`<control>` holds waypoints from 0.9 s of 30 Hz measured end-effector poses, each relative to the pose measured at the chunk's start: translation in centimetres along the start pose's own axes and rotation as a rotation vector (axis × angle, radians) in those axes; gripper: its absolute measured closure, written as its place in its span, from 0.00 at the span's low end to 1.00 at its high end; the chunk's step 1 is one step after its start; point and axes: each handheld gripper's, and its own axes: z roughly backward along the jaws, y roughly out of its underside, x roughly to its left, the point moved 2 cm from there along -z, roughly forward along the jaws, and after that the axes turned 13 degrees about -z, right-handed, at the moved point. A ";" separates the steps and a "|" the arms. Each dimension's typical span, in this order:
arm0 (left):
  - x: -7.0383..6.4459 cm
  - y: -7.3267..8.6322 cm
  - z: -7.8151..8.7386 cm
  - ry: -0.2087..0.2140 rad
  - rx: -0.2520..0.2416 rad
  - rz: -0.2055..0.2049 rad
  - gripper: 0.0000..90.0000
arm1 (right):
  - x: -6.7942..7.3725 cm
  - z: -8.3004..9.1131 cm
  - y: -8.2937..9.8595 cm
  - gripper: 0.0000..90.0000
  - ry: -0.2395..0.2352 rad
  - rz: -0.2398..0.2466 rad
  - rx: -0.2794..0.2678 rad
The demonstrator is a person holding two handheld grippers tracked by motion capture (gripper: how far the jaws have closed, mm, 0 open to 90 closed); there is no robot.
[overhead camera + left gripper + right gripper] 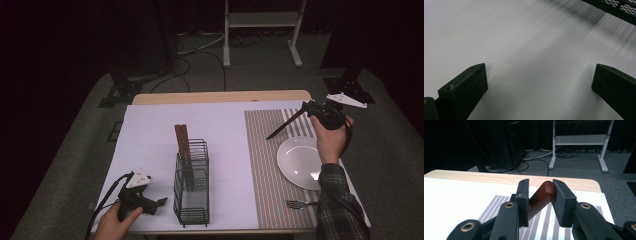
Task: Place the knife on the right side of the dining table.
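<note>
My right gripper [308, 107] [539, 192] is shut on the red-brown handle of a knife [286, 123] [541, 195]. The knife hangs above the far part of the striped placemat [265, 150], its dark blade slanting down and to the left. My left gripper [161, 202] [539, 72] rests open just over the white sheet [150, 135] at the near left, nothing between its jaws. A black wire cutlery caddy [191, 185] [614, 10] stands right beside it, holding two brown-handled utensils [182, 142] upright.
A white plate [297, 162] lies on the placemat below the right hand, and a fork [300, 204] lies near the front edge. The wooden table's far edge [220, 97] borders grey floor with cables and a white stand [262, 30].
</note>
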 end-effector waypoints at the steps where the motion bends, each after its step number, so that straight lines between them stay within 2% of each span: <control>1: 0.0 0.0 0.0 0.000 0.000 0.000 0.00 | -0.1 0.0 0.0 0.73 0.002 -0.005 0.000; 27: 0.0 0.0 0.0 0.000 0.000 0.001 0.00 | -3.2 -0.5 1.6 0.62 0.069 -0.072 0.056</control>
